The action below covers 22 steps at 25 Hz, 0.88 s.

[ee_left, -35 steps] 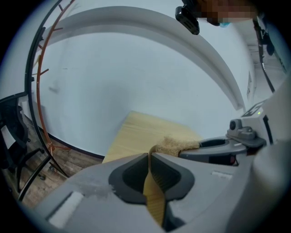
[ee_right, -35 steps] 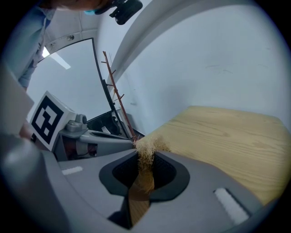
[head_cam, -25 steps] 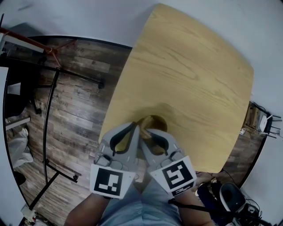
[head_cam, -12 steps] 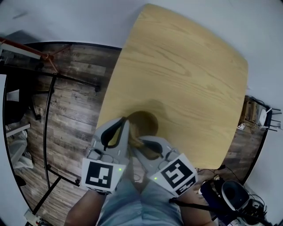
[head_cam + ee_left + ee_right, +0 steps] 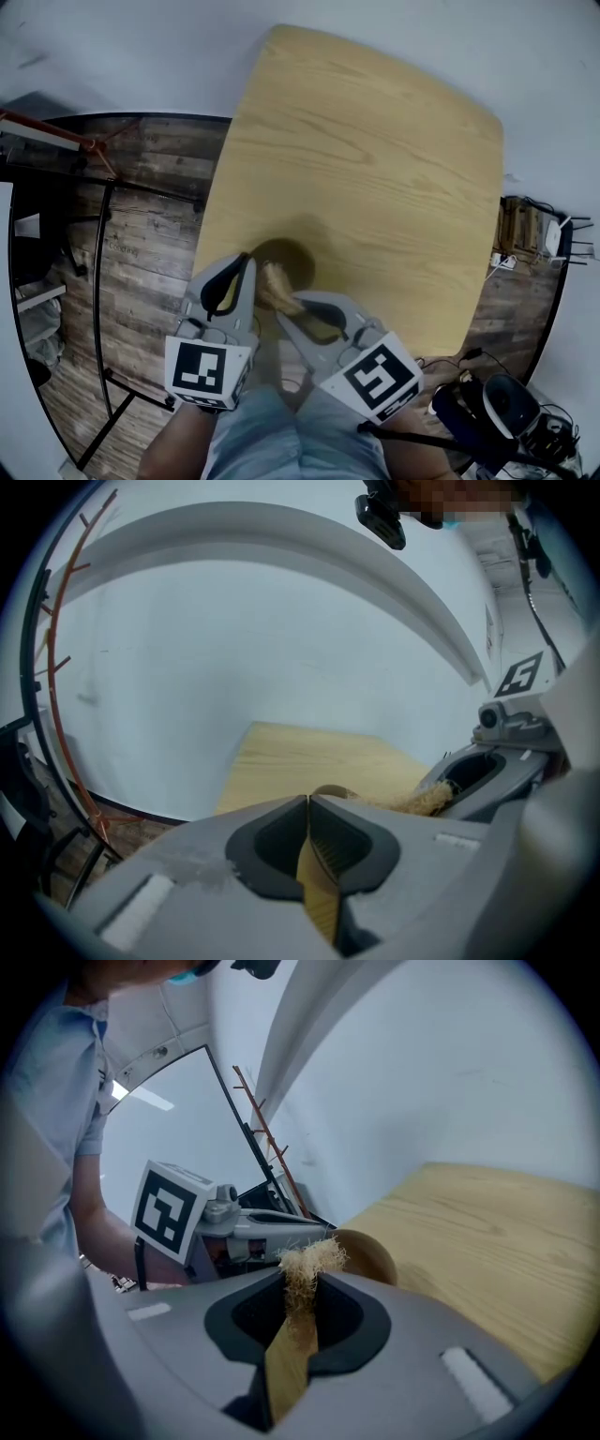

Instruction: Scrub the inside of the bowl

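A small brown wooden bowl (image 5: pixel 286 258) sits near the front left edge of the light wooden table (image 5: pixel 375 141). My left gripper (image 5: pixel 246 264) is shut on the bowl's near left rim; the thin rim wall (image 5: pixel 317 855) runs up between its jaws. My right gripper (image 5: pixel 283 307) is shut on the wooden handle of a scrubbing brush. The brush's pale fibre bristles (image 5: pixel 274 279) lie at the bowl's near rim. In the right gripper view the bristles (image 5: pixel 307 1262) stick up in front of the bowl (image 5: pixel 367 1255).
The table's front left edge lies just under the grippers, with a dark wood-plank floor (image 5: pixel 141 234) below. A black metal frame with a red bar (image 5: pixel 103 178) stands at the left. A white wall (image 5: pixel 234 649) is behind the table. Cables and gear (image 5: pixel 506 412) lie at the lower right.
In the head view the bowl and both grippers have drifted left and slightly down. The bowl's yellowish inside showed before; it is now dark, with the bristles at its near rim.
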Available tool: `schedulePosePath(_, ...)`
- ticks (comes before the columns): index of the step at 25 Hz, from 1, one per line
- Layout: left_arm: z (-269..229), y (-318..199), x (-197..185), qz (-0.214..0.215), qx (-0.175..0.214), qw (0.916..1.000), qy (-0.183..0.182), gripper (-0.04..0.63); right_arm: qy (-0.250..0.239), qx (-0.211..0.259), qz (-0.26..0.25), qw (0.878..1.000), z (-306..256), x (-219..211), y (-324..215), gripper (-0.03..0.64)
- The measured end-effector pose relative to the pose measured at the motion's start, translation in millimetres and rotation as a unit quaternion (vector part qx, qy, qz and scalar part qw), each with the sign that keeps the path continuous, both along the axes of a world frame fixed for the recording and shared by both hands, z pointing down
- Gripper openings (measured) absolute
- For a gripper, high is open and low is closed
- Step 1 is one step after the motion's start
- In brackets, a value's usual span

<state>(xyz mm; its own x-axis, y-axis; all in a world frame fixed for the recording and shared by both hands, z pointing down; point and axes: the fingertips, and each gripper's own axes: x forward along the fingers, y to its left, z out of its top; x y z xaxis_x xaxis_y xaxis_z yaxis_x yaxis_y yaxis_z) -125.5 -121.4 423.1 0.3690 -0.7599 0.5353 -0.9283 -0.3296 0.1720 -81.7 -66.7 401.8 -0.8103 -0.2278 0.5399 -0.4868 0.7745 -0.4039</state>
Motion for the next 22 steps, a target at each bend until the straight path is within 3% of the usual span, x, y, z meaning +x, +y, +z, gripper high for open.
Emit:
schedulePosePath(3, -2, -2, 0, 0.003, 0.007, 1.0000, -0.005, 0.029, 0.014, 0.019, 0.013, 1.000, -1, 8, -10, 0.058)
schedulePosePath(7, 1, 1, 0, 0.002, -0.012, 0.9999, -0.003, 0.029, 0.052, 0.050, 0.022, 0.997, 4, 18, -25, 0.058)
schedulePosePath(14, 1, -1, 8, 0.000, -0.022, 0.9997, 0.014, 0.029, 0.098, 0.073, 0.012, 0.992, 29, 23, -32, 0.058)
schedulePosePath(17, 2, -3, 6, 0.001, -0.022, 0.9997, 0.013, 0.029, 0.114, 0.050, 0.003, 0.992, 44, 18, -24, 0.058)
schedulePosePath(22, 7, -7, -1, 0.001, -0.026, 0.9996, 0.005, 0.029, 0.081, 0.005, 0.004, 0.997, 49, 9, -19, 0.058)
